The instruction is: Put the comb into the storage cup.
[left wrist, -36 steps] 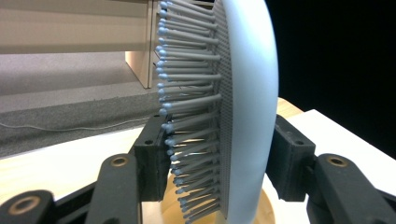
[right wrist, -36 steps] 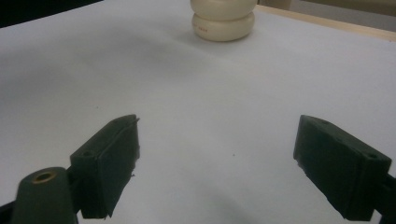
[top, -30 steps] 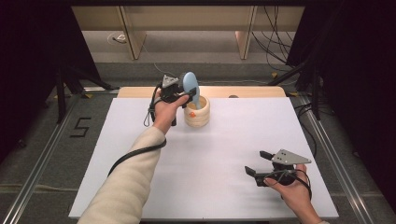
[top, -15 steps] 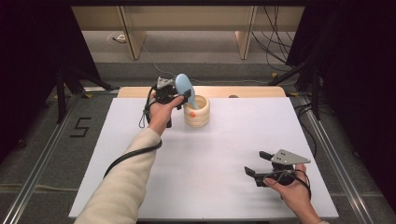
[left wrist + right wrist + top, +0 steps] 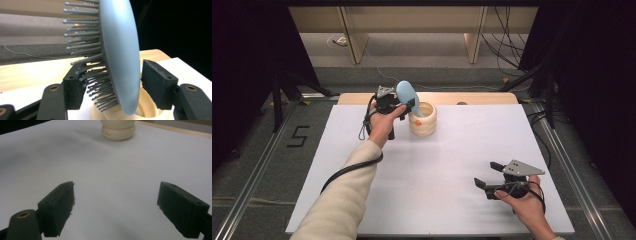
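A pale blue hairbrush [image 5: 406,95] stands tilted with its lower end inside a cream ringed holder [image 5: 423,125] at the table's far middle. My left gripper [image 5: 409,105] straddles the brush head [image 5: 120,50]. Its jaws have just been opening: one pad sits among the bristles, and a gap shows between the other pad and the brush's smooth back. The holder's rim [image 5: 147,107] lies just below the jaws. An orange bit [image 5: 418,121] shows inside the holder. My right gripper [image 5: 487,174] rests open near the front right, with nothing between its jaws [image 5: 116,205].
The white table top [image 5: 452,165] spreads between the two hands. A wooden strip [image 5: 482,98] runs along its far edge. From the right gripper view the holder [image 5: 118,130] stands far ahead. Cables and dark stands lie on the floor beyond the table.
The left hand and the brush head have shifted a little to the left, away from above the holder's middle. The right hand has kept still.
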A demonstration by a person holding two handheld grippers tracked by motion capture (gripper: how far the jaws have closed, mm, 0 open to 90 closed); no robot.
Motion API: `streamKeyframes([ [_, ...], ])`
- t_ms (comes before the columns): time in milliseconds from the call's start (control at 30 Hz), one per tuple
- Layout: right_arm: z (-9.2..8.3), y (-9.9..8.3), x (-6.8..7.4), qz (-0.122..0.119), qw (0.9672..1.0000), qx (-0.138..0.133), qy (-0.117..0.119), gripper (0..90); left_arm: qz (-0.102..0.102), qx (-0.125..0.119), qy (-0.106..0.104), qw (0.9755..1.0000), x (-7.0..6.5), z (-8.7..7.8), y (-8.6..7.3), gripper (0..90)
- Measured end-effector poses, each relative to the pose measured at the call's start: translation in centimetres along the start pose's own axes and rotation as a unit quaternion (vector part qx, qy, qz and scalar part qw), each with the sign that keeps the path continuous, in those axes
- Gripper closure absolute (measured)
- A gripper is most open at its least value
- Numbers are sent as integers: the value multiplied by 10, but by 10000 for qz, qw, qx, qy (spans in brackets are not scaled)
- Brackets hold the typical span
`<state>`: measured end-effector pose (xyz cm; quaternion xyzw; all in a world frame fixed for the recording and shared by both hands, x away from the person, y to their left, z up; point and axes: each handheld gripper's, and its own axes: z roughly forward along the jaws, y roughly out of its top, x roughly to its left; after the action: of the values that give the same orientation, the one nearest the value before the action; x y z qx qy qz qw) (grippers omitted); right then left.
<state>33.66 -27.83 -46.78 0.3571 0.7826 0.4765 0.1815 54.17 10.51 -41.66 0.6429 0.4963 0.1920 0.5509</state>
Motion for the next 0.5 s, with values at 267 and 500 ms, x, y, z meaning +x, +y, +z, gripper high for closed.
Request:
streamKeyframes([
  [267,1,0,1,10,10000,1,28,155,-15,107,-25,9999,-4,-2,1,188],
  [500,1,0,1,16,10000,-6,33,155,183,239,91,9995,-8,-3,3,89],
])
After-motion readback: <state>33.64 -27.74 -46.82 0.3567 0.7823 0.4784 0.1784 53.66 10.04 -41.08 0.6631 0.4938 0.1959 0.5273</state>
